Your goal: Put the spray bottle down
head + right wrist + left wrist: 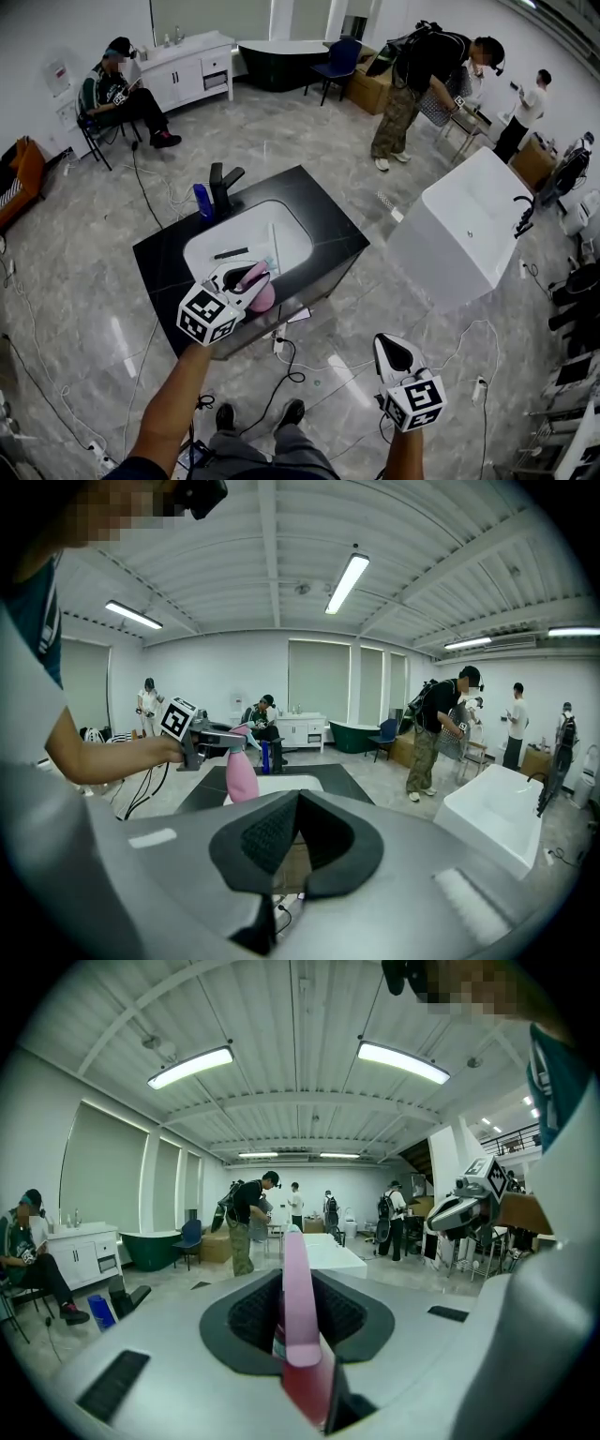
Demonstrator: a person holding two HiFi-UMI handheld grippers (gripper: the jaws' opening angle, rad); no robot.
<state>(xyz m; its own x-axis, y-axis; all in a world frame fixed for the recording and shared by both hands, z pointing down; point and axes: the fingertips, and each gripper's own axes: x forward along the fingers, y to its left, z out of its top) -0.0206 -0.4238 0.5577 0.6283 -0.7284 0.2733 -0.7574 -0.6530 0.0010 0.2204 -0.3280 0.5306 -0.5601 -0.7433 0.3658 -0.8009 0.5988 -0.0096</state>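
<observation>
My left gripper [242, 284] is shut on a pink spray bottle [260, 292], which hangs over the near rim of the white sink [291, 239] set in the black counter [323, 211]. In the left gripper view the bottle's pink neck [298, 1307] stands upright between the jaws of the left gripper [292, 1274]. From the right gripper view the bottle [241, 778] hangs below the left gripper [211, 738], above the counter's near side. My right gripper [394, 354] is low at the right, off the counter over the floor. Its jaws [298, 794] meet at the tips with nothing between them.
A black faucet [223, 184] and a blue bottle [202, 199] stand at the sink's far side. A dark item [231, 252] and a white stick [274, 246] lie in the basin. A white bathtub [469, 225] stands to the right. Cables [291, 361] cross the floor. People stand and sit beyond.
</observation>
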